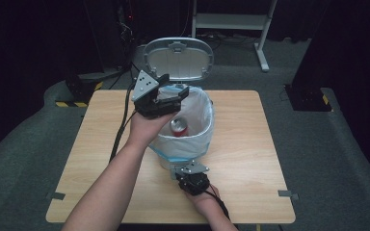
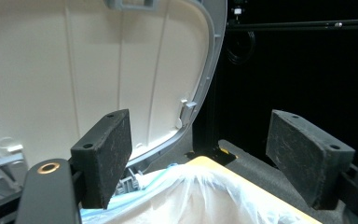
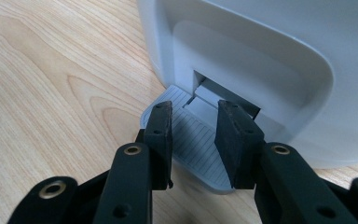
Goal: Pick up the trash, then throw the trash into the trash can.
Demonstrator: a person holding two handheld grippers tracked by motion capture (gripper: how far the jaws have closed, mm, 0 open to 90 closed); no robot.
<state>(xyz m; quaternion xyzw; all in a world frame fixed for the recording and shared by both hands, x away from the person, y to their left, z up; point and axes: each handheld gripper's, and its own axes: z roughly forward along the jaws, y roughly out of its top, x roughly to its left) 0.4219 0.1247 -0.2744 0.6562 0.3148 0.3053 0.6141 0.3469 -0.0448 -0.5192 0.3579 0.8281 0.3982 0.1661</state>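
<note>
A small white pedal bin (image 1: 198, 142) stands on the wooden table (image 1: 250, 144) with its lid (image 1: 178, 58) raised. A clear liner (image 1: 203, 111) lines the bin, and a red can (image 1: 178, 126) lies inside. My left gripper (image 1: 173, 87) hangs open and empty above the bin's left rim. In the left gripper view it (image 2: 205, 158) faces the lid's underside (image 2: 98, 70) over the liner (image 2: 200, 196). My right gripper (image 1: 187, 167) is at the bin's foot. Its jaws (image 3: 194, 126) stand a little apart on the grey ribbed pedal (image 3: 200, 154), with nothing between them.
Bare tabletop (image 3: 51, 93) lies on both sides of the bin. A cable (image 1: 121, 126) trails from the left gripper over the table's left half. Beyond the table are grey floor, a white desk frame (image 1: 262, 33) and dark equipment.
</note>
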